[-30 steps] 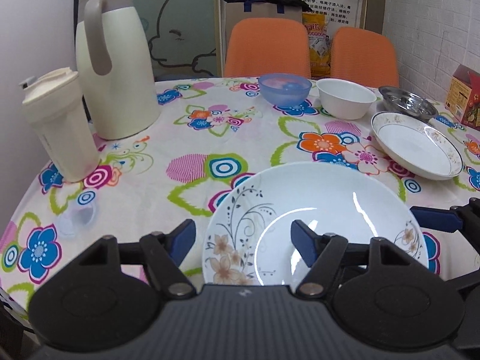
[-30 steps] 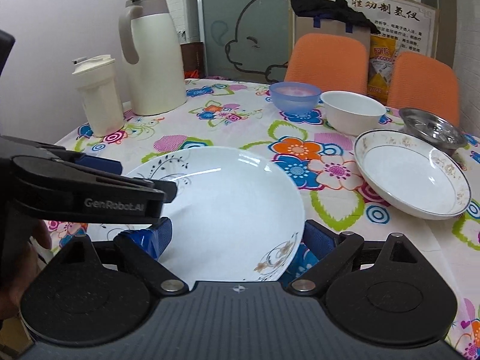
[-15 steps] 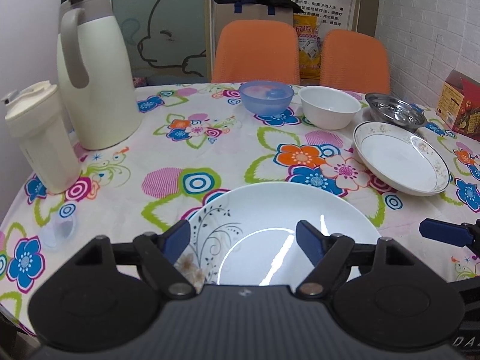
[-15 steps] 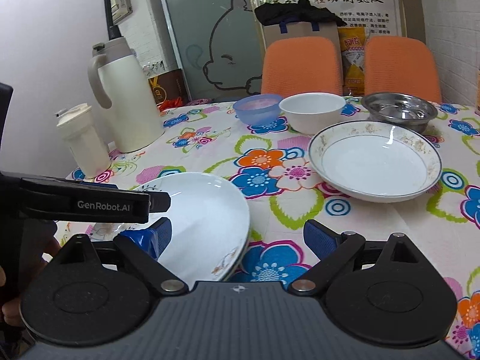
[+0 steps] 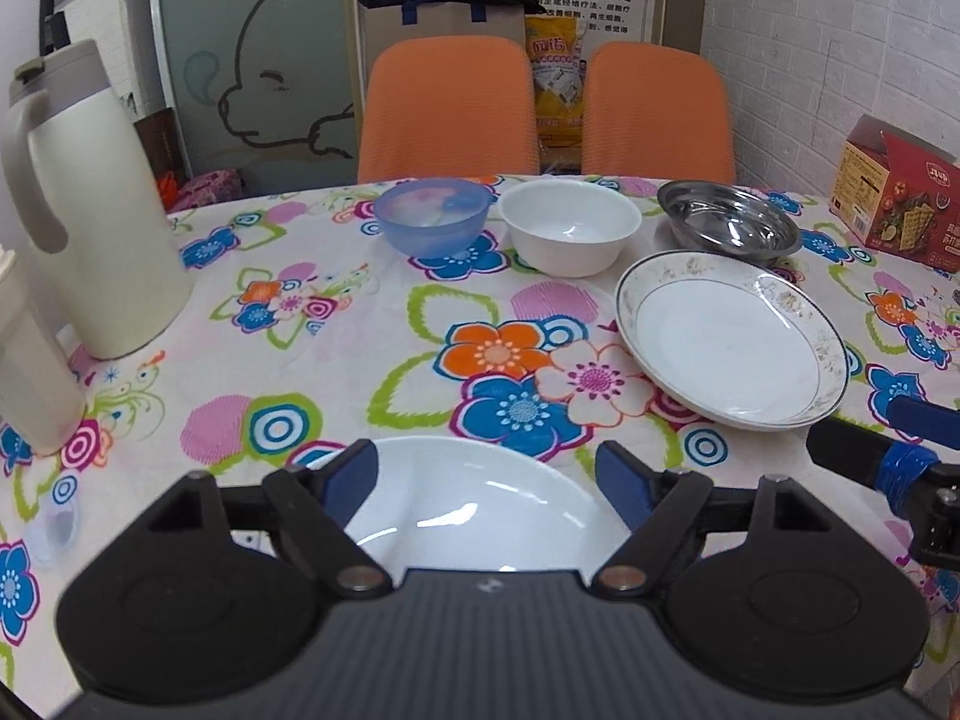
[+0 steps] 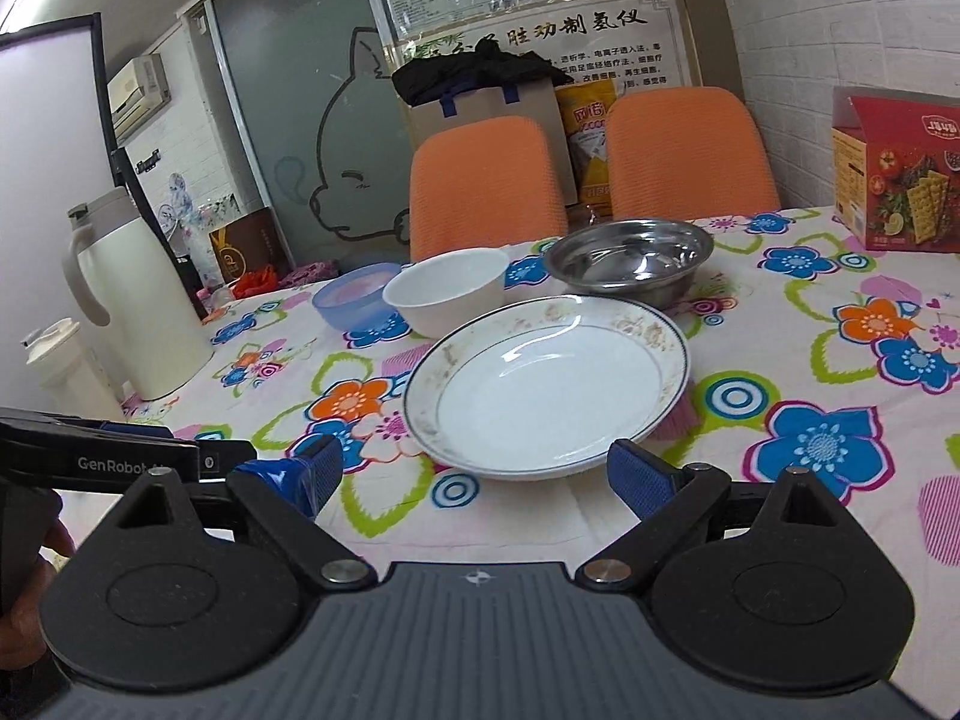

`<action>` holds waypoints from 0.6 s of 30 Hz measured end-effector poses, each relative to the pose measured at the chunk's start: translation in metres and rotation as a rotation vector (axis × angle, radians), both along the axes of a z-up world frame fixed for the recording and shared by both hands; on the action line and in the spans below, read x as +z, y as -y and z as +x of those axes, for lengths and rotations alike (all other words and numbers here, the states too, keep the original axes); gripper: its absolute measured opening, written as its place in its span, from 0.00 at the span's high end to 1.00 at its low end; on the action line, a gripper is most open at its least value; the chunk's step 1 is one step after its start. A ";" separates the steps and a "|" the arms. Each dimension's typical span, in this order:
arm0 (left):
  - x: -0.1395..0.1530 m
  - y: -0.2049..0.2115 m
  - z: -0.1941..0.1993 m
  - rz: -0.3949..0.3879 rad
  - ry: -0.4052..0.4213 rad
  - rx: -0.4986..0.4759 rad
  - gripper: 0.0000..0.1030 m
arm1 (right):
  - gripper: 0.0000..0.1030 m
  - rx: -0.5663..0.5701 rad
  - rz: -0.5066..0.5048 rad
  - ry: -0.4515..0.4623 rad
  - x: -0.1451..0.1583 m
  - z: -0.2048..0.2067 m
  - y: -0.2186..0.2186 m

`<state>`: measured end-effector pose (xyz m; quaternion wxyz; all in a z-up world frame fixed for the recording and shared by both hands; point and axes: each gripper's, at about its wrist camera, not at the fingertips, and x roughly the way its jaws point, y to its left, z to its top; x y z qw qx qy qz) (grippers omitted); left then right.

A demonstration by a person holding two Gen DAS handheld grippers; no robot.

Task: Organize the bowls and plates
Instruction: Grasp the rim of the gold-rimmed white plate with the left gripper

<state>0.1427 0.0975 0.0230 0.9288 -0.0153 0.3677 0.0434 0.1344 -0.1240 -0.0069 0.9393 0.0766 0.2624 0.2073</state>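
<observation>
1. Now we see less of the white plate (image 5: 474, 498) from the left wrist than half a second ago: only its far rim and part of the well show between the spread fingers of the left gripper (image 5: 489, 477), and its flower pattern is hidden under the gripper body.
2. From the right wrist, that plate has dropped out of view; the right gripper (image 6: 474, 471), fingers apart and empty, now faces the gold-rimmed plate (image 6: 546, 384) on the flowered tablecloth (image 6: 810, 360).
3. Behind it stand the white bowl (image 6: 447, 291), the blue bowl (image 6: 354, 300) and the steel bowl (image 6: 630, 261).
4. We cannot tell whether either left finger touches the white plate.
5. The jug (image 5: 90, 204) is cut off at the frame edge.
</observation>
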 end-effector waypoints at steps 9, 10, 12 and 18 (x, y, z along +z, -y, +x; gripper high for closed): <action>0.007 0.018 0.076 -0.205 -0.096 -0.100 0.17 | 0.20 -0.083 -0.098 0.019 0.005 0.054 0.040; 0.004 0.020 0.086 -0.211 -0.110 -0.099 0.17 | 0.20 -0.084 -0.106 0.012 0.003 0.060 0.041; -0.002 0.024 0.104 -0.223 -0.141 -0.093 0.17 | 0.20 -0.080 -0.123 -0.007 -0.002 0.072 0.040; -0.025 0.038 0.153 -0.229 -0.242 -0.112 0.17 | 0.20 -0.020 -0.182 -0.102 -0.022 0.108 0.025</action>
